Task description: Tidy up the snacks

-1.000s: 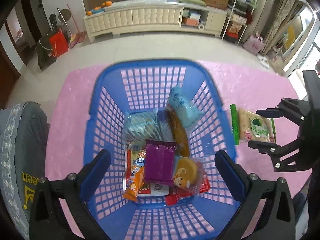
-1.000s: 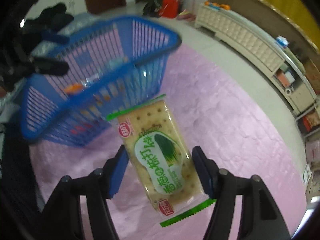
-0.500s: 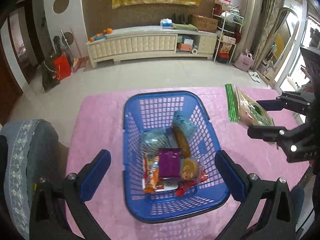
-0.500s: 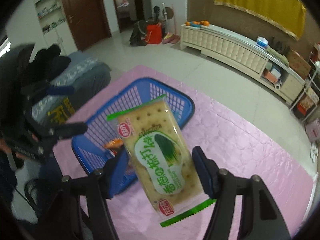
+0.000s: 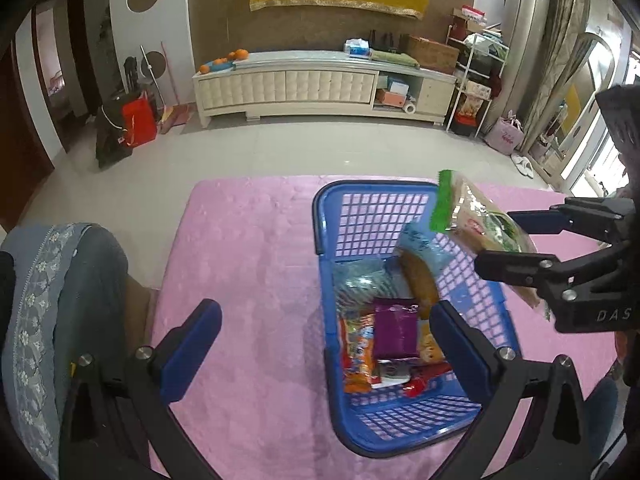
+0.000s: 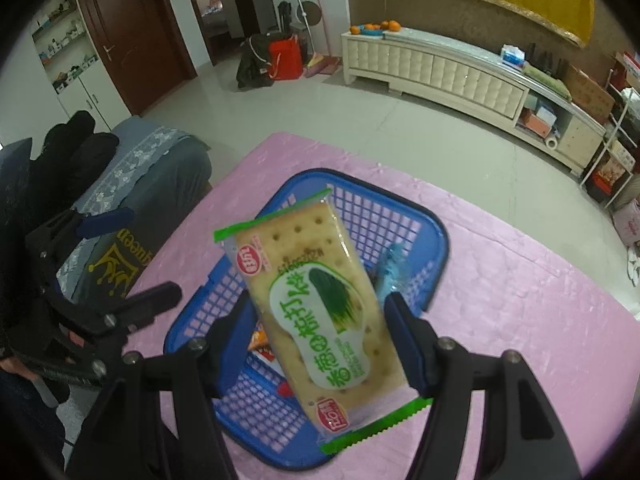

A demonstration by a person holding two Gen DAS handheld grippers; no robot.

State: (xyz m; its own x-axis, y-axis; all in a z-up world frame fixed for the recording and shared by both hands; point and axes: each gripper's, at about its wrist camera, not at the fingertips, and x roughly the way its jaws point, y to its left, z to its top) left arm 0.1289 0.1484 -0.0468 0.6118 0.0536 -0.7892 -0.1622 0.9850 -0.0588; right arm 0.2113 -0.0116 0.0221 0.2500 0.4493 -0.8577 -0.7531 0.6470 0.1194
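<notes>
**Carrying the cracker pack over the basket**

Going left to right in the left wrist view: the left gripper (image 5: 326, 344) hangs spread wide with nothing between its fingers, now over the pink mat (image 5: 248, 264) to the left of the blue basket (image 5: 376, 190), where 1 second ago it straddled the basket. The basket already holds several wrapped snacks (image 5: 394, 330). At the right, the right gripper (image 6: 318, 338) is clamped on the cracker pack (image 6: 316, 312), pads pressing both long edges. A second ago that pack sat low beside the basket's right wall; now it is lifted and hovers above the far right corner. Judging from this, a drop into the basket comes next.
</notes>
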